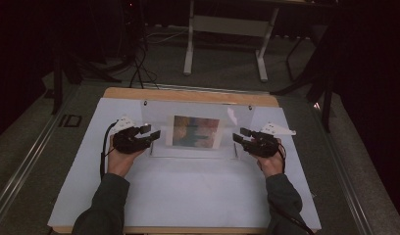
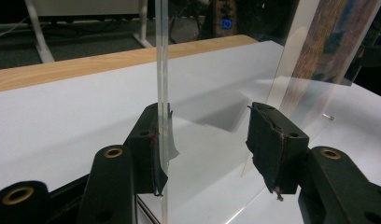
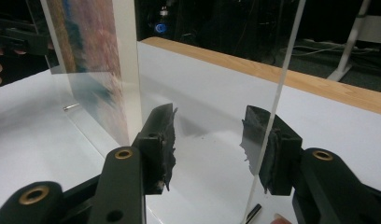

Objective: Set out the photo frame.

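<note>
Grippers: two, the left gripper [image 1: 150, 133] and the right gripper [image 1: 240, 135], each with two black jaws
Hands: two, the left hand [image 1: 122, 159] and the right hand [image 1: 271, 162]
Clear acrylic panels: two, standing upright, a front panel [image 2: 161, 70] and a back panel [image 1: 198, 111]
Colour picture [image 1: 196, 131]: one, between the panels
Table [image 1: 188, 95]: one, wood-edged
White table cover [image 1: 188, 191]: one

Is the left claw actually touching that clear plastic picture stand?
Touching. In the left gripper view, the clear stand's edge lies flush against one claw pad, while the other pad stands well off it, so the left claw is open.
</note>
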{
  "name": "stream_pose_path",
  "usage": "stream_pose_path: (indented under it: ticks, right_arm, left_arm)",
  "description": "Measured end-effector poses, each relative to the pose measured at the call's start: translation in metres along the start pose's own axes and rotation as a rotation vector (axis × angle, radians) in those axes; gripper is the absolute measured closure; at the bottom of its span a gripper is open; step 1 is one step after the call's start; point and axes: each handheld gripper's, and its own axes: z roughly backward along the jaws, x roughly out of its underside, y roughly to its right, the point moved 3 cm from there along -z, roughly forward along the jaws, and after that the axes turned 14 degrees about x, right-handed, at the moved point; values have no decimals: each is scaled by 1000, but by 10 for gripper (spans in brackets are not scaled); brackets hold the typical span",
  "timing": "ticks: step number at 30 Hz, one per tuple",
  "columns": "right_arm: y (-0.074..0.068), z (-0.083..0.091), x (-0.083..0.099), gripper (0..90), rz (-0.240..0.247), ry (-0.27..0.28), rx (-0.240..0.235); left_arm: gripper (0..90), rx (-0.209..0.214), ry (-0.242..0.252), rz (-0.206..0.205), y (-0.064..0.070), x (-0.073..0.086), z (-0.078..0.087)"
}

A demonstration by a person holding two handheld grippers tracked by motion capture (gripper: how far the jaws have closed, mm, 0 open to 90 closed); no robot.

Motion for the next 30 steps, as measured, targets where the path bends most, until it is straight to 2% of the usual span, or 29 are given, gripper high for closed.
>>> stream_pose_path:
  ticks: [5, 8, 9, 12, 16, 27, 30]
  right_arm:
    - [0, 1, 1, 519, -3, 2, 2]
    - [1, 2, 3, 436, -5, -9, 6]
    - [1, 2, 3, 436, -5, -9, 6]
    - [3, 8, 7, 348, -4, -6, 15]
    - [7, 14, 9, 305, -8, -19, 31]
    - [19, 29, 16, 292, -14, -57, 77]
    - [27, 35, 23, 293, -20, -74, 109]
  left_arm:
    - [461, 5, 6, -7, -1, 1, 0]
    - [406, -21, 20, -17, 0, 0, 4]
    - [395, -21, 20, -17, 0, 0, 4]
    - [380, -26, 46, -13, -1, 0, 13]
    - [380, -38, 43, -13, -2, 3, 21]
    - [388, -71, 27, 5, -6, 18, 36]
    - [391, -93, -1, 10, -8, 25, 40]
